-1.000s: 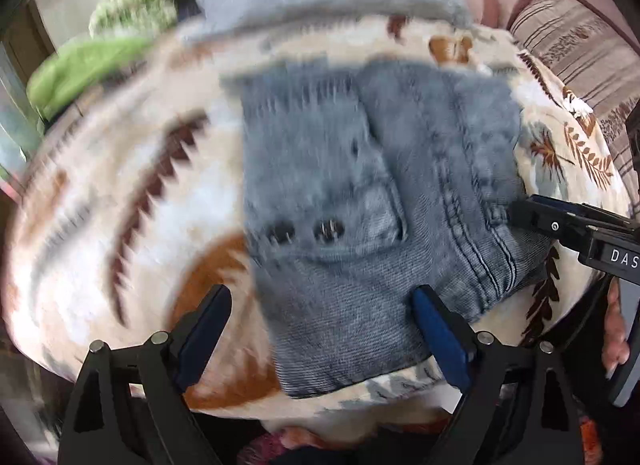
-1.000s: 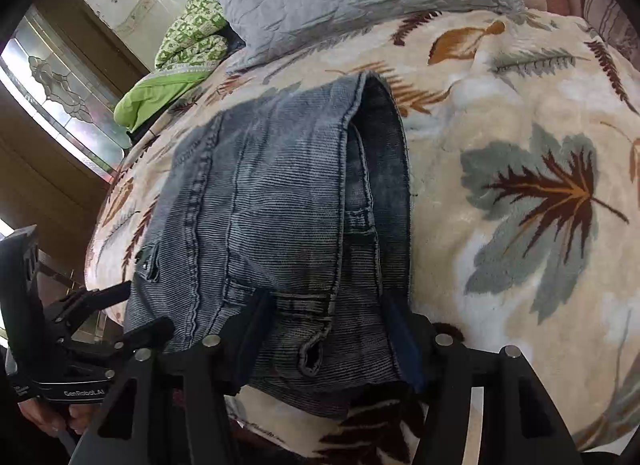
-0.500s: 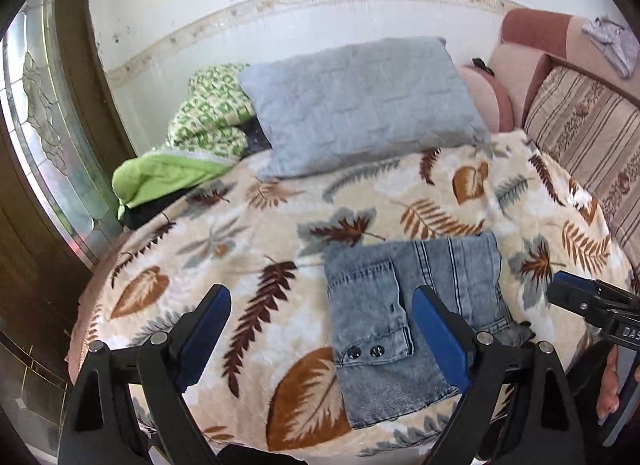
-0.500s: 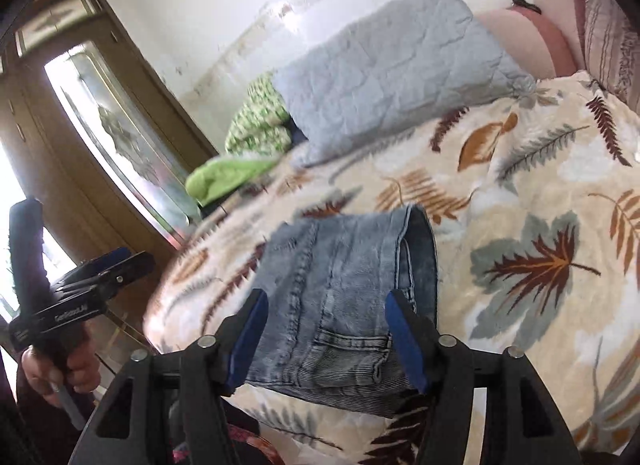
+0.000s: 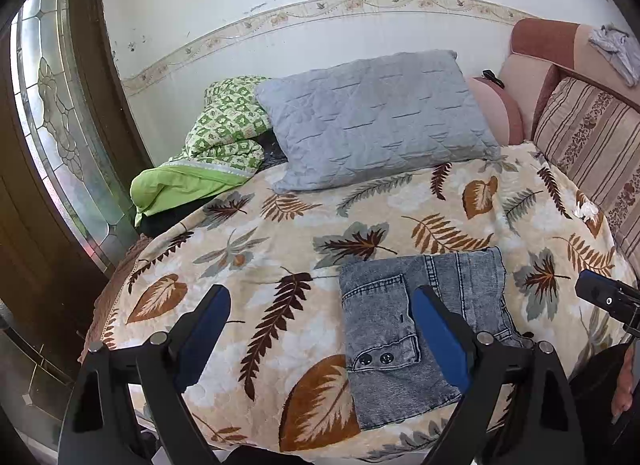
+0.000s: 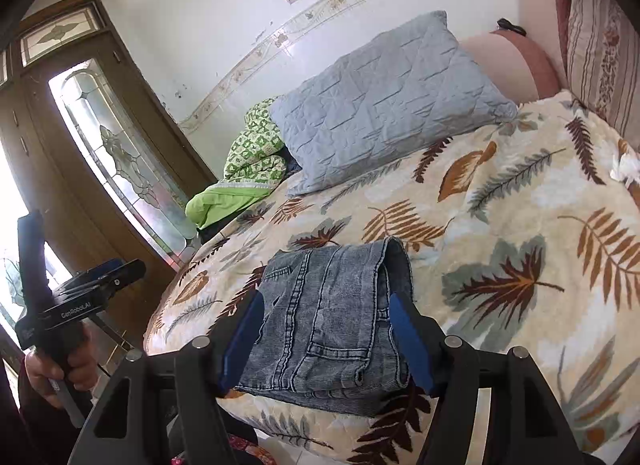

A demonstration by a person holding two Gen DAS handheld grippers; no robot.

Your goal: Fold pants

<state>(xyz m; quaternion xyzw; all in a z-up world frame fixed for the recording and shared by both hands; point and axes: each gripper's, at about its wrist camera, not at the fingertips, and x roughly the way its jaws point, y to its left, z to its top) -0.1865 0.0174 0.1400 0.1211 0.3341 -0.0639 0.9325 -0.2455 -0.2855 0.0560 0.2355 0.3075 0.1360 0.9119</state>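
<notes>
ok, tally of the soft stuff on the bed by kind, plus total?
Folded grey-blue denim pants: 1
Grey quilted pillow: 1
Green patterned quilt, bundled: 1
Leaf-print cream blanket: 1
Total: 4

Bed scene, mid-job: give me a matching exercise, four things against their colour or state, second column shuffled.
Things:
1. jeans
2. pillow
3. quilt
4. left tongs

States:
A. green, bunched by the wall
B. open, holding nothing
C. folded, lying on the blanket
D. grey, quilted, at the head of the bed

Pairs: 1-C, 2-D, 3-A, 4-B
</notes>
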